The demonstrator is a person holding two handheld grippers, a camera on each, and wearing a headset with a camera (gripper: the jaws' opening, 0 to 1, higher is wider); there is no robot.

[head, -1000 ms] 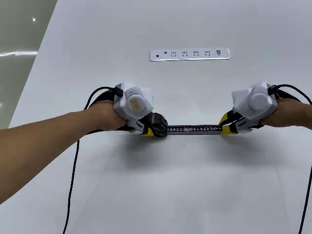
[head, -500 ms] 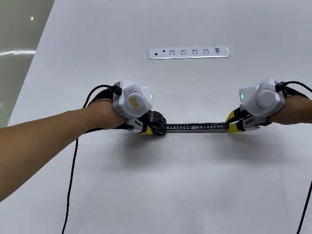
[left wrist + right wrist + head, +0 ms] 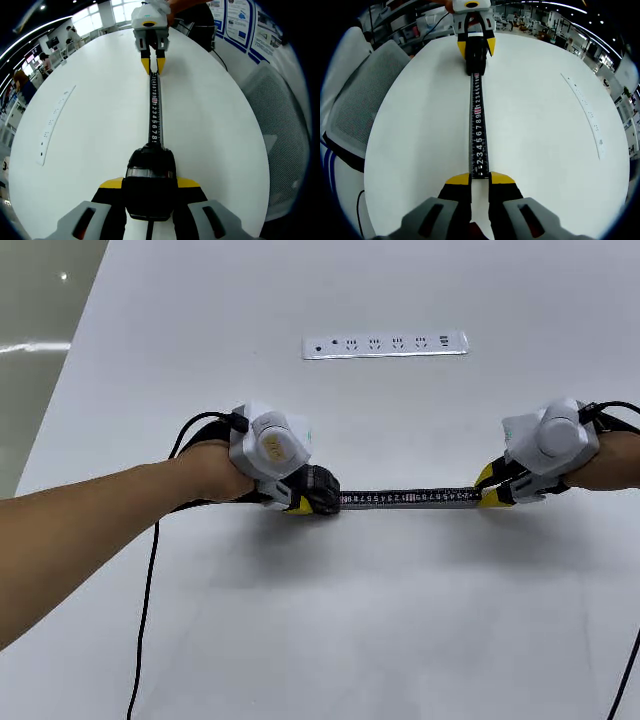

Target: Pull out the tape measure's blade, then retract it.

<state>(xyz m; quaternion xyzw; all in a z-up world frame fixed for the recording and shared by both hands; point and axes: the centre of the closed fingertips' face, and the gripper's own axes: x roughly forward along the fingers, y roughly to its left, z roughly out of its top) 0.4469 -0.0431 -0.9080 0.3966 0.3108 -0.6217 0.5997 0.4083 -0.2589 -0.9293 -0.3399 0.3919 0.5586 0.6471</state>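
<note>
On the white table (image 3: 330,620), front-middle area, the tape measure case (image 3: 318,490) sits clamped in the left gripper (image 3: 305,502), whose yellow-tipped jaws press against both sides of it. The case is black, chunky and rounded. In the left gripper view a glossy band runs across its top.

The blade (image 3: 410,497) is out: a narrow, flat, dark strip with white numerals and one red patch partway along. It is straight, with no sag or kink visible. Its long axis runs left-right across the head view, with the case at the person's left and the free end at the right. Whether it touches the table or sits just above it I cannot tell.

The right gripper (image 3: 492,490) is pinched closed on the blade's free end. In the right gripper view the low numbers 1, 2, 3 start right at its yellow tips. In both gripper views the blade runs straight up the middle from that view's own jaws to the other gripper, so the two grippers face each other, well apart, with the blade spanning between them.

A hand holds each gripper. A white power strip (image 3: 385,344) lies farther back on the table, parallel to the blade and well apart from it. A black cable (image 3: 150,580) trails from the left gripper toward the near edge.
</note>
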